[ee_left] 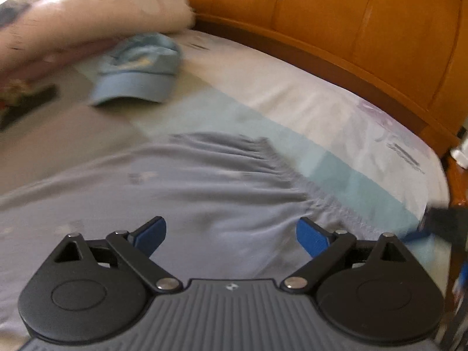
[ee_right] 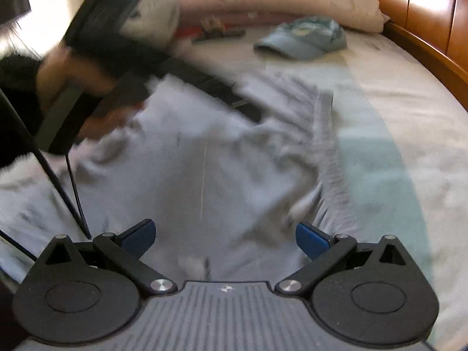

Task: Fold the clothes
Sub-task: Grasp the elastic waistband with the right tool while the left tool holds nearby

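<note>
A grey garment (ee_left: 187, 187) with a gathered elastic waistband lies spread on the bed; it also shows in the right wrist view (ee_right: 204, 152), rumpled. My left gripper (ee_left: 231, 234) is open and empty just above the cloth. My right gripper (ee_right: 225, 235) is open and empty over the same garment, near the waistband. In the right wrist view the left gripper's body and the hand holding it (ee_right: 96, 67) hover over the garment's far left part. Both views are motion-blurred.
A light blue cap (ee_left: 137, 70) lies on the bedsheet beyond the garment, also in the right wrist view (ee_right: 304, 39). A pink rolled duvet (ee_left: 87, 20) runs along the back. An orange wooden headboard (ee_left: 365, 23) bounds the bed (ee_left: 336, 122) on the right.
</note>
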Demonstrator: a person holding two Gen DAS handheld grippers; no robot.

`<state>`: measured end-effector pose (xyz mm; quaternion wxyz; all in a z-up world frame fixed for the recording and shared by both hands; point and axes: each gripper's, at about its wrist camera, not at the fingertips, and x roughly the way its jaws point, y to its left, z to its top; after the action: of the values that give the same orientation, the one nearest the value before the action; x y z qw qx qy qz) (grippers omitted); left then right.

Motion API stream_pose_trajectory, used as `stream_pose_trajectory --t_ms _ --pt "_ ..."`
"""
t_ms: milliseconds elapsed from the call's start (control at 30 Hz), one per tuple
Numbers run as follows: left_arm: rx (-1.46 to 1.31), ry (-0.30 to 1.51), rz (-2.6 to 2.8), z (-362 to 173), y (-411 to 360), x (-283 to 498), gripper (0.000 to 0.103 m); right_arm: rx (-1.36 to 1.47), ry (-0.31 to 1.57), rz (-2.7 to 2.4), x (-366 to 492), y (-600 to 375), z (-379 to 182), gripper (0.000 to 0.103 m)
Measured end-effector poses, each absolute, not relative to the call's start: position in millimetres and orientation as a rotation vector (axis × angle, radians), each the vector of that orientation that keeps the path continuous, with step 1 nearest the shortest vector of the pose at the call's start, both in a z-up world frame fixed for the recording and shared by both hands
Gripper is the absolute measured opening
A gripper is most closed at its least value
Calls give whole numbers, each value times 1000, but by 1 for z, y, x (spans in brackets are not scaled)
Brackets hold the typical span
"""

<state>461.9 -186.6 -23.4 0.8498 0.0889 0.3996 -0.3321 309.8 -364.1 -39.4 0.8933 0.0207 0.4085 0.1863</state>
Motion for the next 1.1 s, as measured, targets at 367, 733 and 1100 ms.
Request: stream_pose_trajectory --t_ms 367,733,1100 --pt "158 874 -595 -15 -136 432 96 700 905 473 463 -481 -61 103" --pt "195 882 -600 -17 -138 420 96 826 1001 558 547 -479 -82 103" --pt "178 891 -601 -20 -135 420 96 880 1101 528 533 -476 -82 103"
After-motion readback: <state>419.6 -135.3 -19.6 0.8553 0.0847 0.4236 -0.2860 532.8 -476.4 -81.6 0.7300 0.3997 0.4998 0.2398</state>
